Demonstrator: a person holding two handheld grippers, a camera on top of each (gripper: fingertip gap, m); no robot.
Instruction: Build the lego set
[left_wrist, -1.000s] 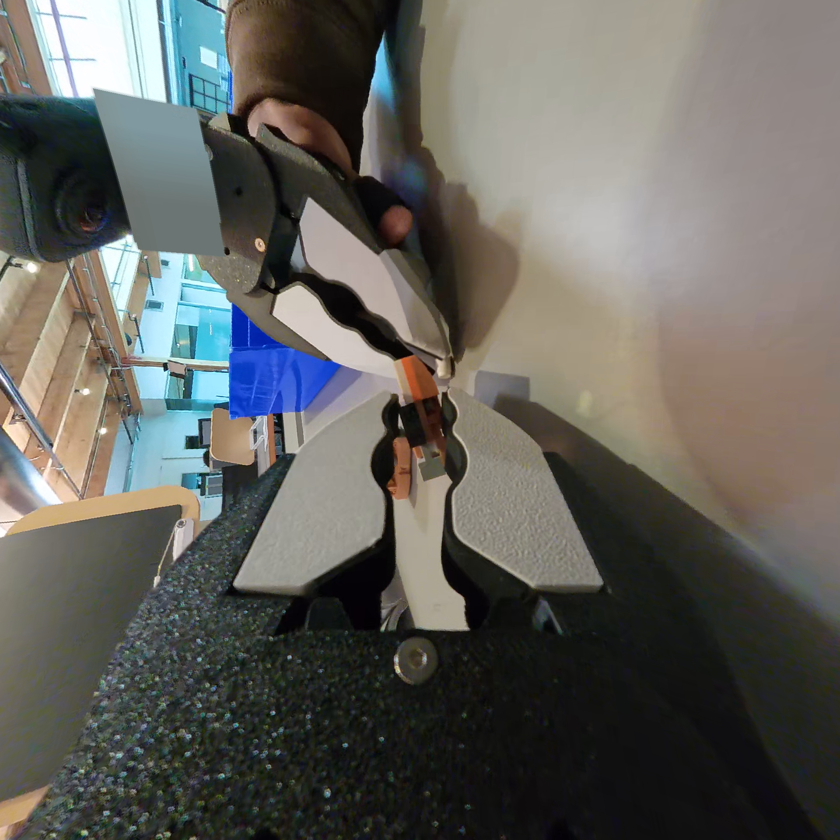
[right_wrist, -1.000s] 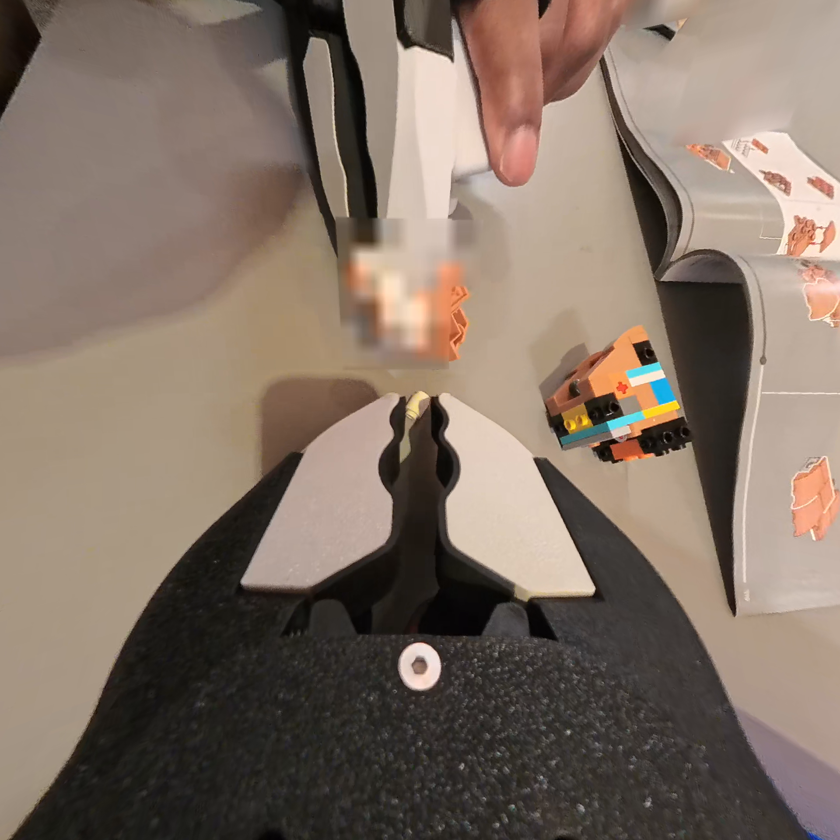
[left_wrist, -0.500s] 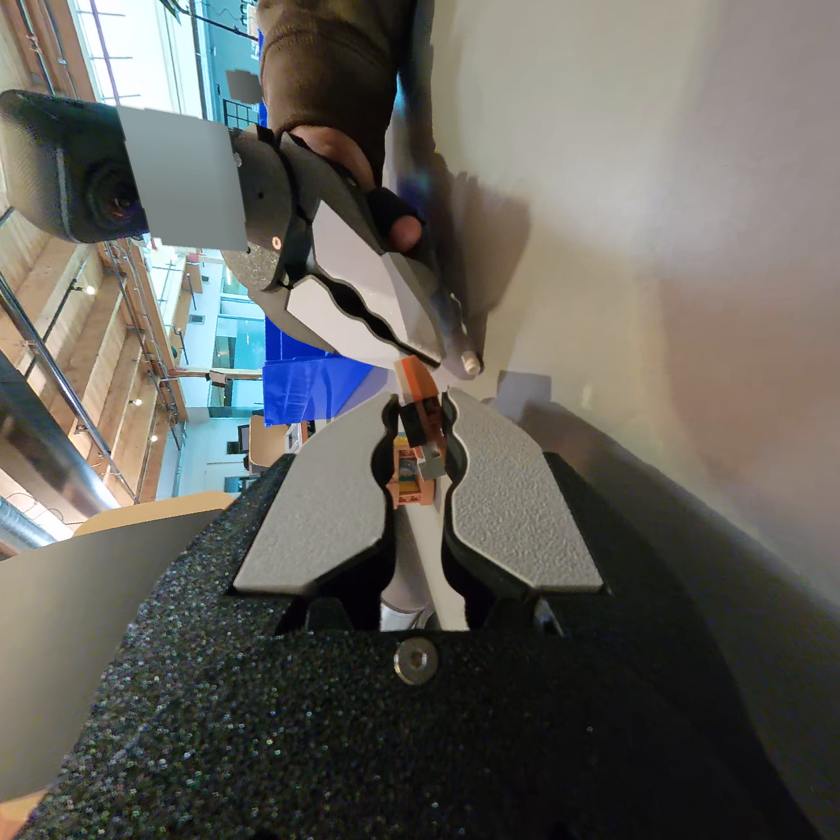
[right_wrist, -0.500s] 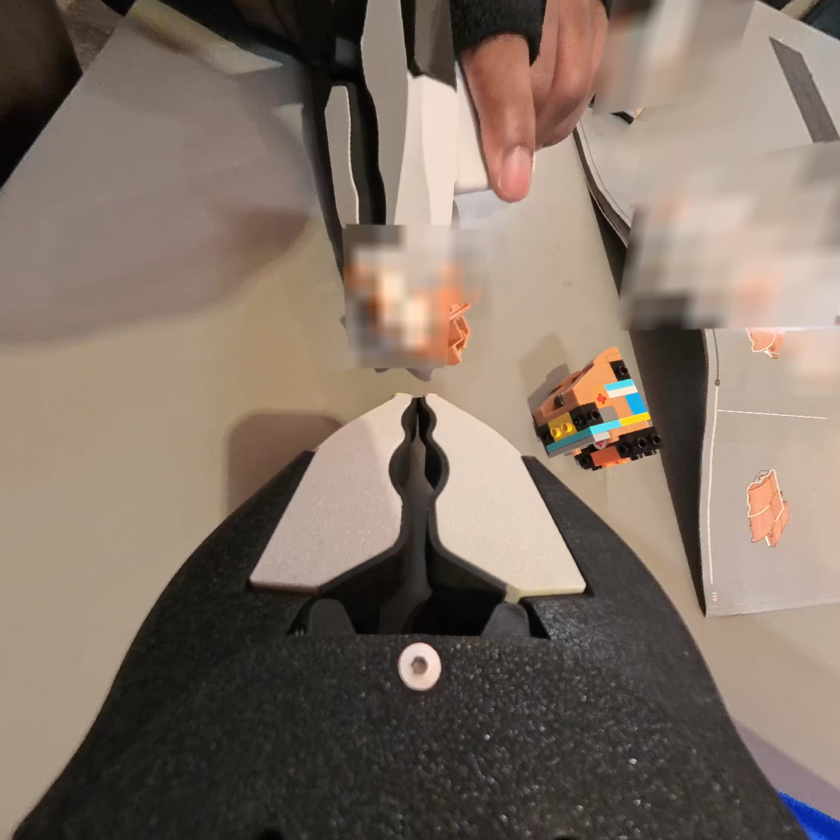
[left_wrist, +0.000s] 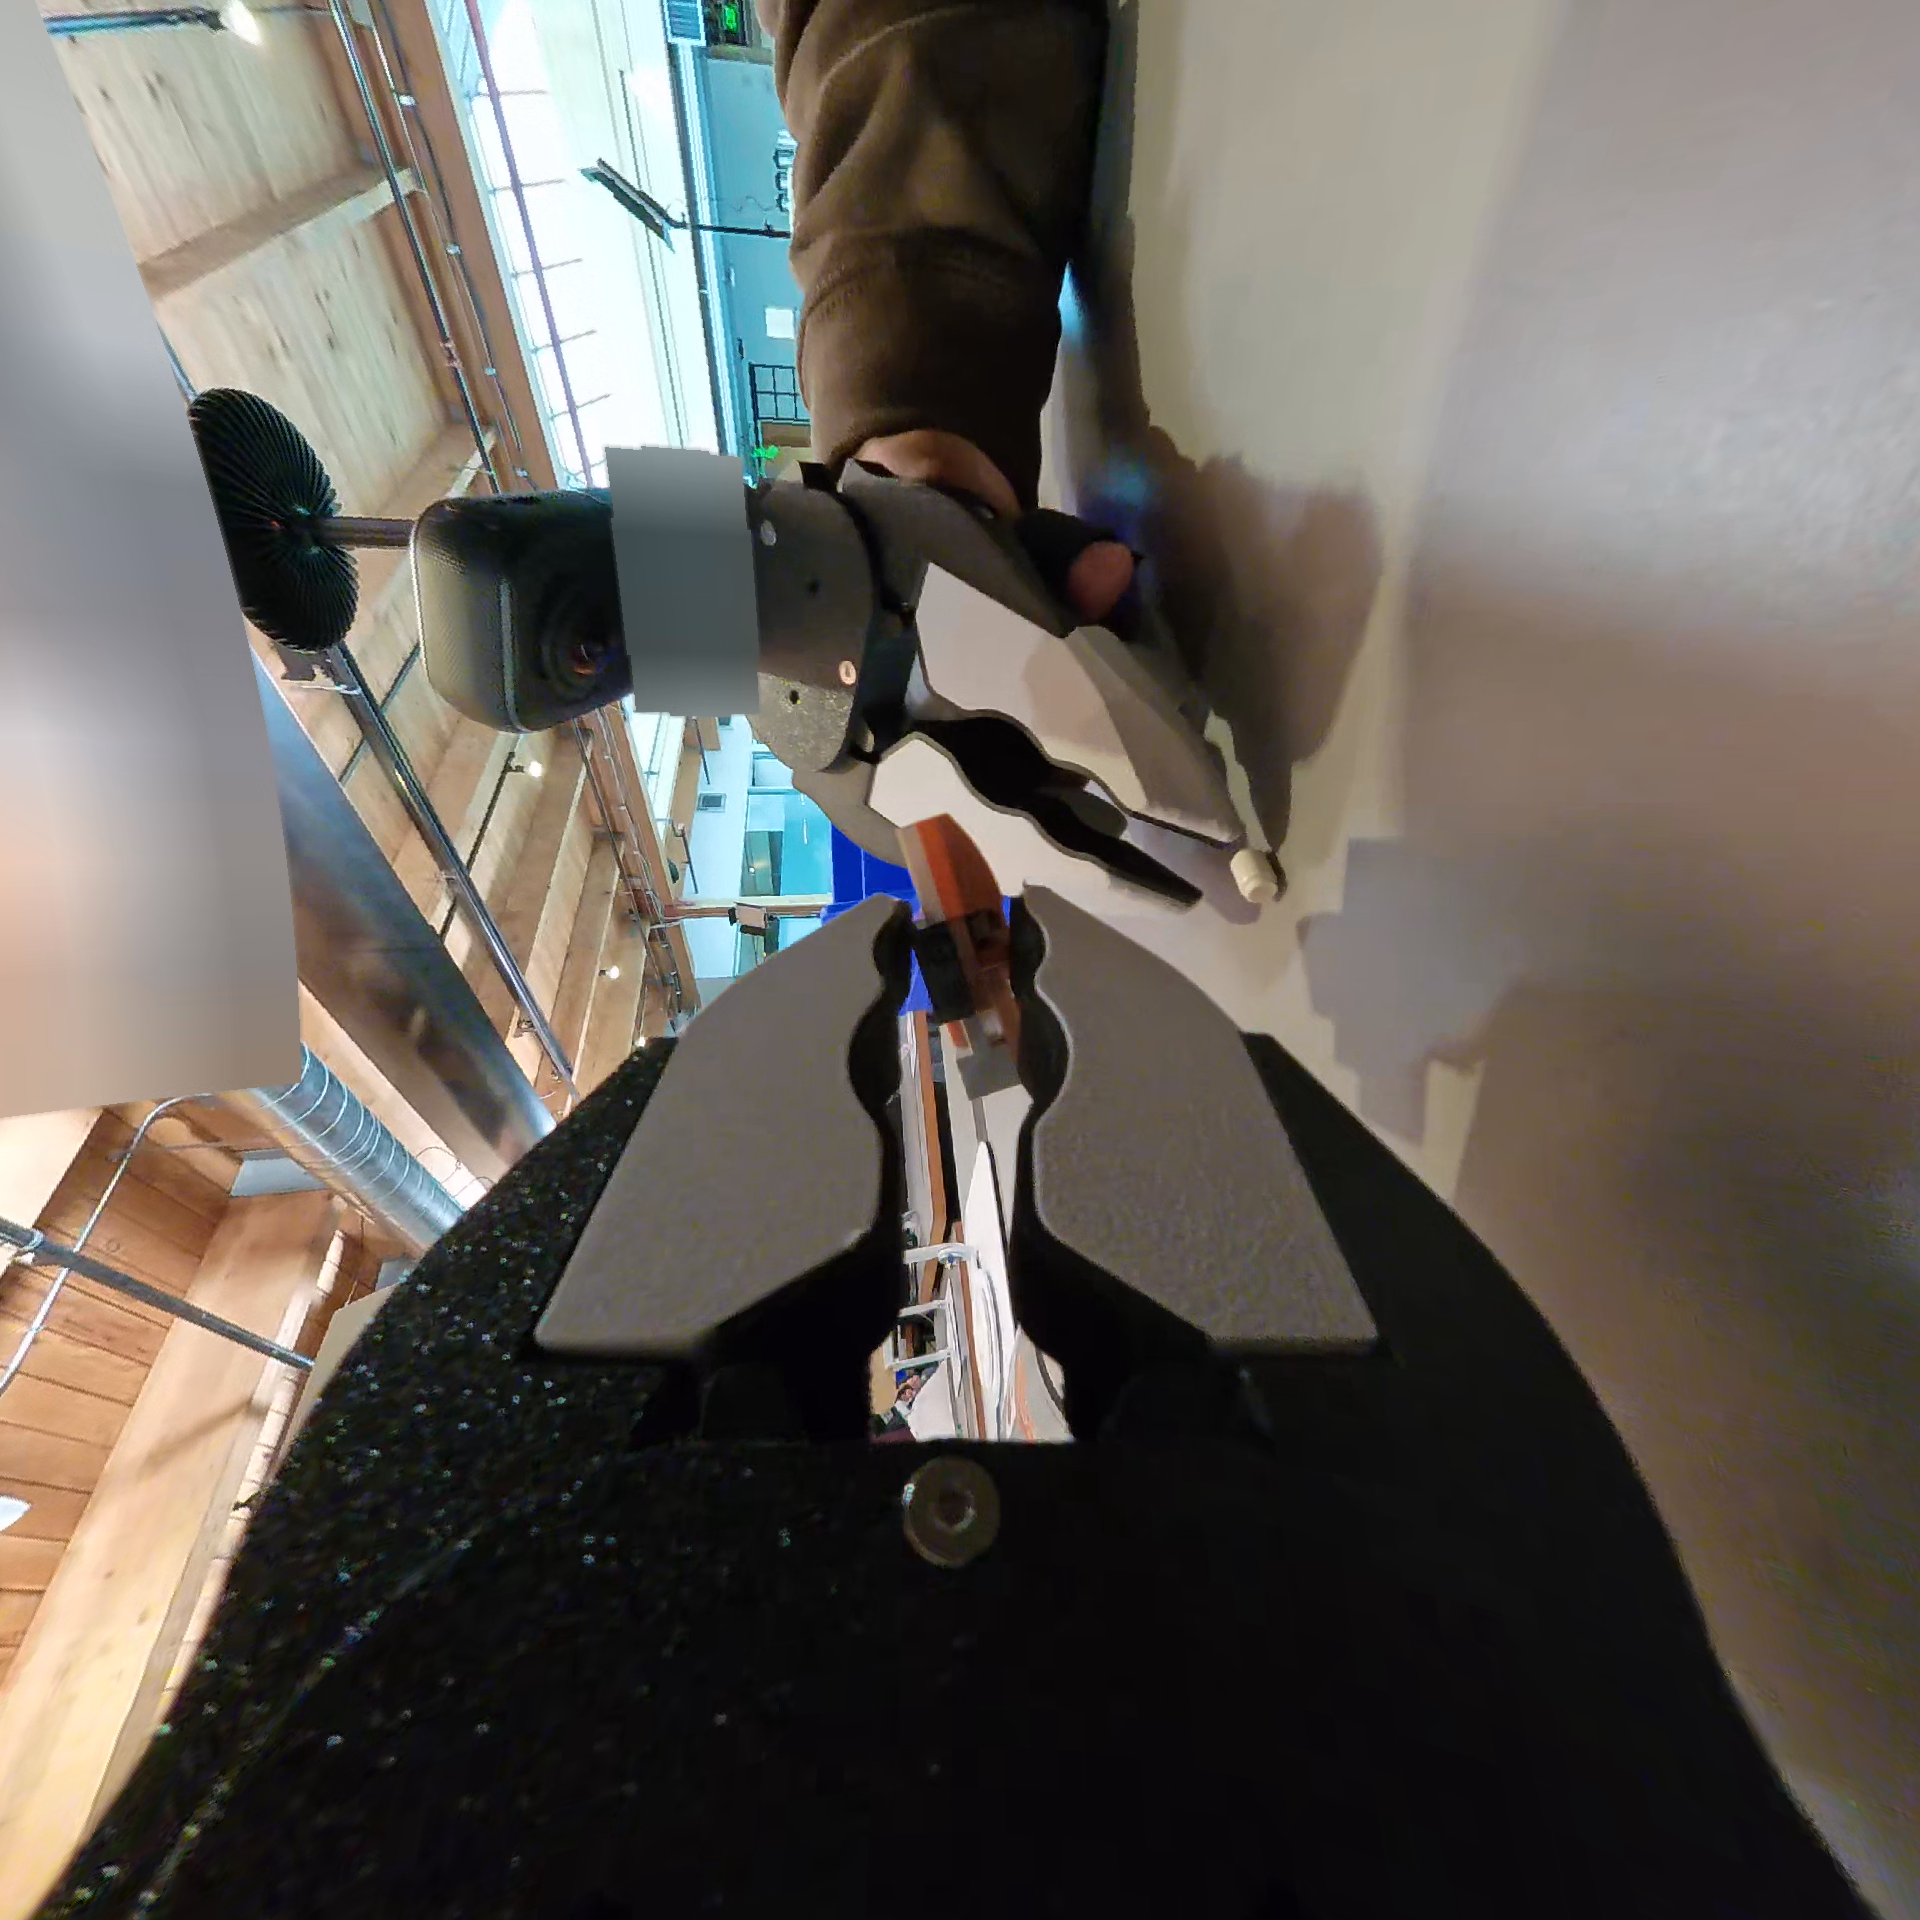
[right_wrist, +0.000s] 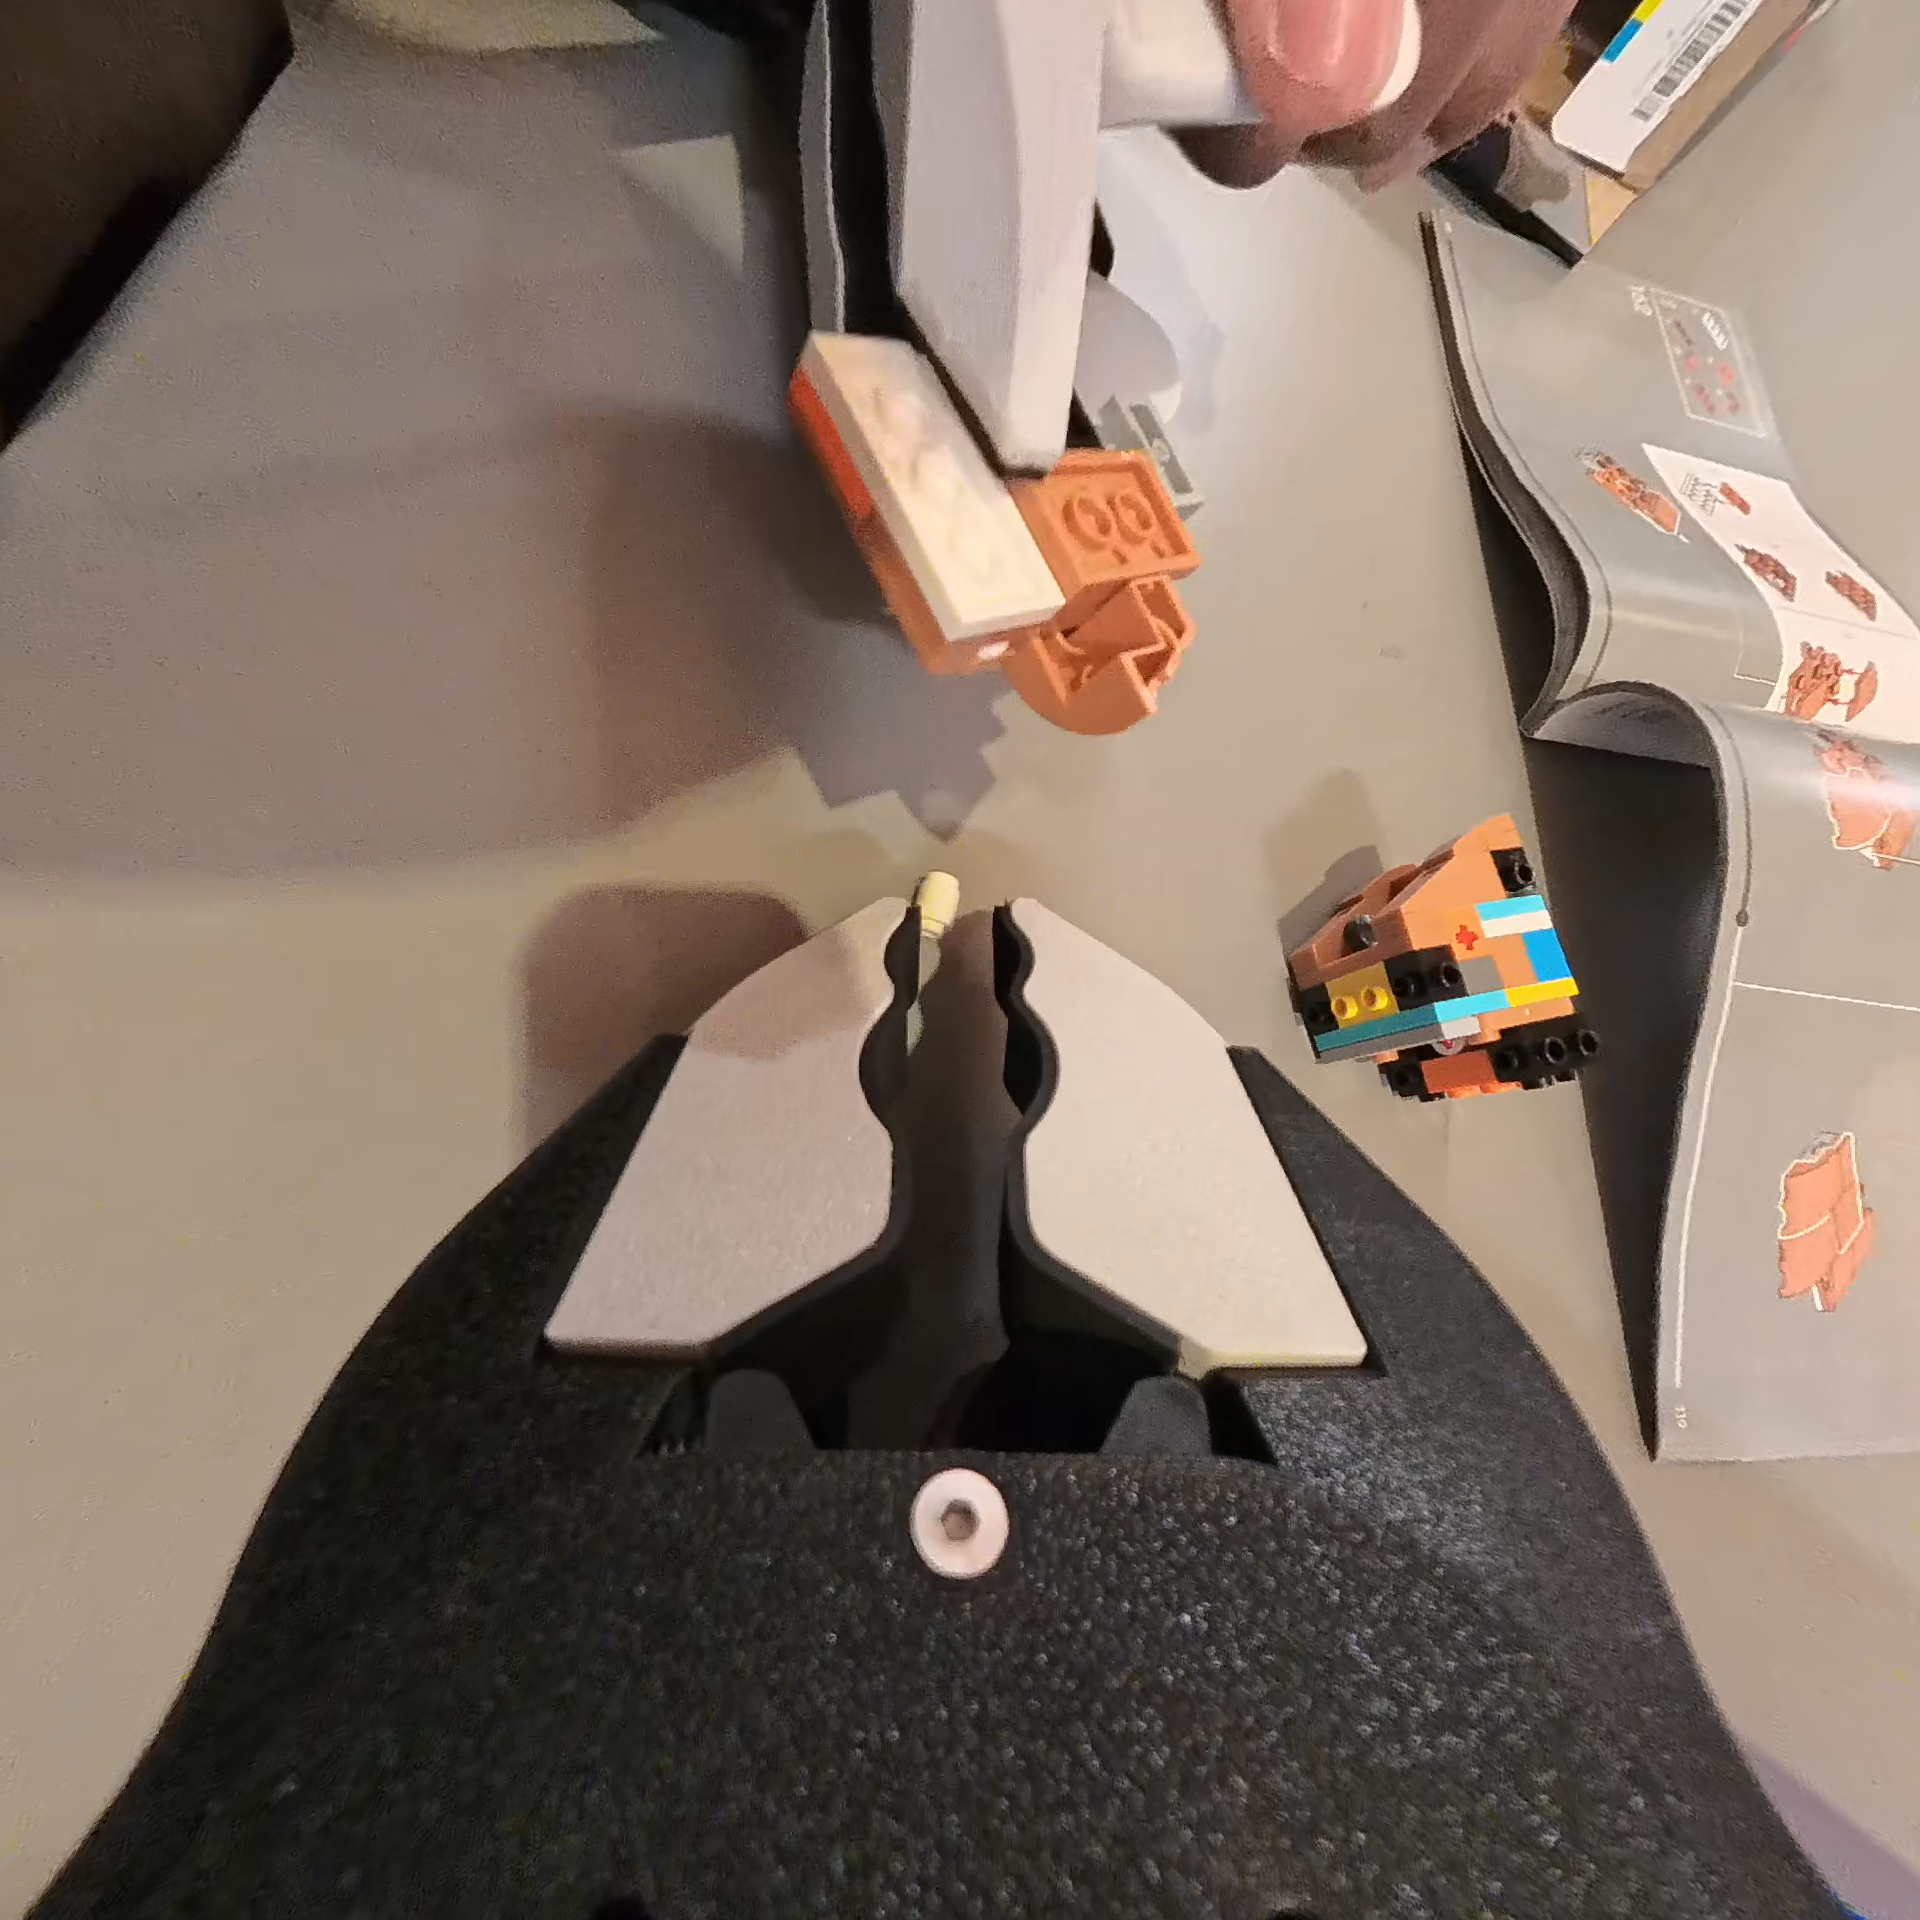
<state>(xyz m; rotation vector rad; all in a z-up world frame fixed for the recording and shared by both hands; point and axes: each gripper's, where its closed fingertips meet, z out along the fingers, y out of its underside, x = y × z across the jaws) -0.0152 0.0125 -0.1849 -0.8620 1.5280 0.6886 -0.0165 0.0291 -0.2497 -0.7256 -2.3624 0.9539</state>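
Observation:
My left gripper (left_wrist: 961, 940) is shut on a small orange, black and grey lego sub-assembly (left_wrist: 966, 971). The right wrist view shows that sub-assembly (right_wrist: 997, 551) held above the table, with a white plate along one side. My right gripper (right_wrist: 954, 914) has its jaws almost together, and a small cream peg (right_wrist: 935, 896) on a thin stem sticks out at the tip beside its left finger. In the left wrist view the peg (left_wrist: 1254, 875) rests against the table (left_wrist: 1558, 520), a little way from the sub-assembly.
A built orange block with blue, yellow and black parts (right_wrist: 1439, 982) lies on the table (right_wrist: 312, 935) to the right of my right gripper. An open instruction booklet (right_wrist: 1714, 727) lies farther right. A box (right_wrist: 1662, 94) sits at the far right corner. The tips of one gripper are about 7 centimetres away from the tips of the other.
My right gripper has drawn back from the sub-assembly with the peg, down to the table, and its jaws stand slightly wider than half a second ago. The left gripper has come closer, still holding the sub-assembly.

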